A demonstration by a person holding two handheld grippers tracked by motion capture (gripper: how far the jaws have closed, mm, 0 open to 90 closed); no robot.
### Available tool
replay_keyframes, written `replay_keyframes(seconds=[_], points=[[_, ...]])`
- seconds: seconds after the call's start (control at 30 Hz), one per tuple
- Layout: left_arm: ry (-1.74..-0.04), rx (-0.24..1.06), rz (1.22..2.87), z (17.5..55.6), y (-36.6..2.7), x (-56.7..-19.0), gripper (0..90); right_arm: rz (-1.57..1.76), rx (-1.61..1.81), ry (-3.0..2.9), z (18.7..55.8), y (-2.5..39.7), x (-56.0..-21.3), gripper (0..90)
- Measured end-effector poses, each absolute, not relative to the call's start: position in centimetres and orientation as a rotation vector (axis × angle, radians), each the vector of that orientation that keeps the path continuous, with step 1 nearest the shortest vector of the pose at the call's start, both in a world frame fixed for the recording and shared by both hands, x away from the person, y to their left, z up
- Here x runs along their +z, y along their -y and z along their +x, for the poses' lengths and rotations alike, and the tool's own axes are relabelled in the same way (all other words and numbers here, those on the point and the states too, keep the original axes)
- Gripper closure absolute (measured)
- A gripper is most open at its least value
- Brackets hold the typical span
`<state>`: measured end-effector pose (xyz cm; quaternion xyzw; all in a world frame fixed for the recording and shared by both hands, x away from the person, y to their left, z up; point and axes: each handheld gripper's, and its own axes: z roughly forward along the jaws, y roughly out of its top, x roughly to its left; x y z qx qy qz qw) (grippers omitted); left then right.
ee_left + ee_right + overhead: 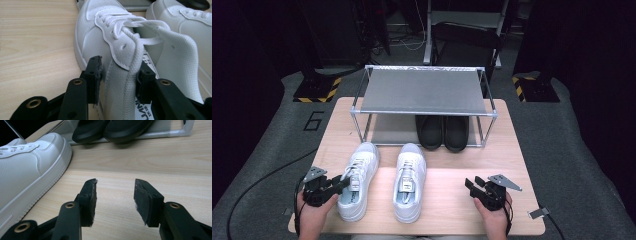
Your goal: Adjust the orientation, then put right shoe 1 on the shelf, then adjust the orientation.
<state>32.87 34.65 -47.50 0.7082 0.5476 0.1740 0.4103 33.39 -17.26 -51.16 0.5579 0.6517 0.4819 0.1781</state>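
My left gripper (117,75) is clamped on the collar of the left white sneaker (357,180), which lies lengthwise on the table (452,200), toe pointing toward the shoe rack (424,92). My right gripper (115,195) hangs with jaws apart over bare wood.

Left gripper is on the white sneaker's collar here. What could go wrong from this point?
The left gripper pinches only the soft side wall of the left white sneaker, so the shoe may sag or slip out when lifted. Its loose laces trail toward the right white sneaker close beside it and could snag or nudge it. The right gripper is open, apart, giving no support.
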Motion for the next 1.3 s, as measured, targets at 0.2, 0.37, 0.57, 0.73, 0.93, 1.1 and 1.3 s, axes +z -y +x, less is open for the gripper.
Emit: replay_keyframes(seconds=[0.2, 0.37, 0.57, 0.73, 0.93, 1.1, 1.3], points=[[-1.401, 0.426, 1.76, 33.1, -34.7, -47.9, 59.6, 1.588, 1.388, -1.831, 33.4, 17.2, -51.1, 51.6], [-1.394, 0.42, 1.798, 33.3, -34.7, -47.7, 58.7, 1.598, 1.396, -1.821, 33.4, 17.2, -51.2, 50.4], [-1.376, 0.397, 1.84, 33.5, -34.8, -47.5, 59.6, 1.606, 1.402, -1.816, 33.4, 17.2, -51.1, 50.2], [-1.394, 0.4, 1.845, 33.6, -34.7, -47.4, 61.7, 1.613, 1.413, -1.81, 33.3, 17.3, -51.1, 50.0], [-1.399, 0.505, 1.881, 33.4, -33.9, -47.1, 73.2, 1.622, 1.427, -1.797, 33.4, 17.5, -51.3, 49.6], [-1.41, 0.548, 1.873, 33.1, -33.6, -47.1, 79.7, 1.651, 1.44, -1.786, 33.4, 17.5, -51.3, 49.6], [-1.401, 0.534, 1.837, 32.6, -33.3, -47.2, 82.2, 1.648, 1.438, -1.786, 33.4, 17.5, -51.3, 49.6]])
